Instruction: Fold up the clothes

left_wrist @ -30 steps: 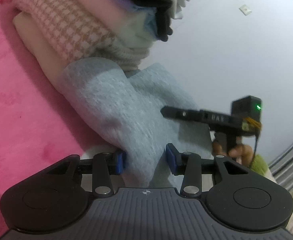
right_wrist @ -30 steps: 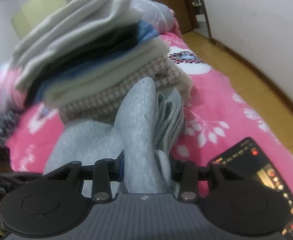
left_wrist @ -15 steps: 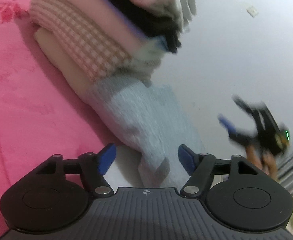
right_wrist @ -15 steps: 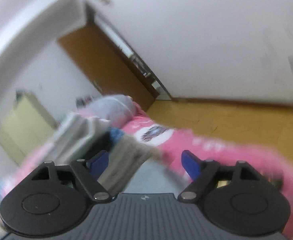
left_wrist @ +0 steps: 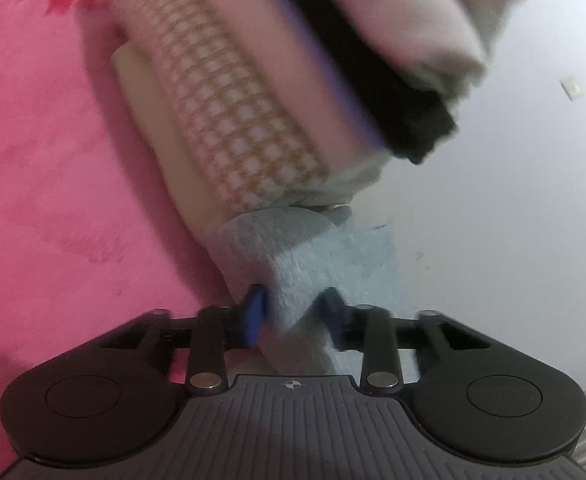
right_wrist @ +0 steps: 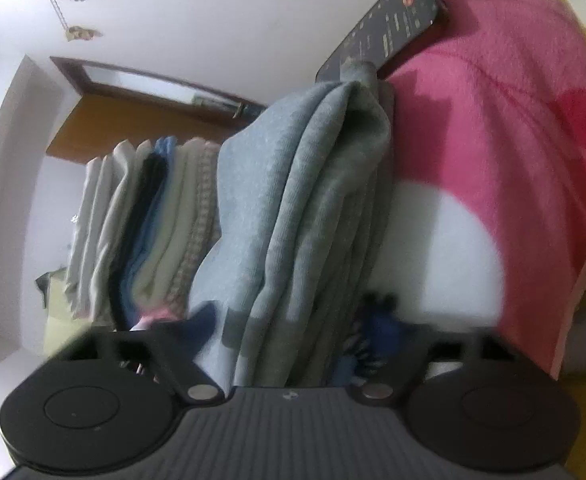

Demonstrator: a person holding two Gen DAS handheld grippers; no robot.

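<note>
Both grippers, left (left_wrist: pixel 293 312) and right (right_wrist: pixel 293 336), are closing on the soft, light grey knit garment (right_wrist: pixel 301 200), best gripped at its bunched edge.

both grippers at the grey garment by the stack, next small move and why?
Probably finish both pinches before lifting. The left gripper is closing, its blue pads already against a corner of the grey garment. The right gripper is closing with thick folds between its fingers, no firm grip visible. The garment lies against the folded stack.
</note>
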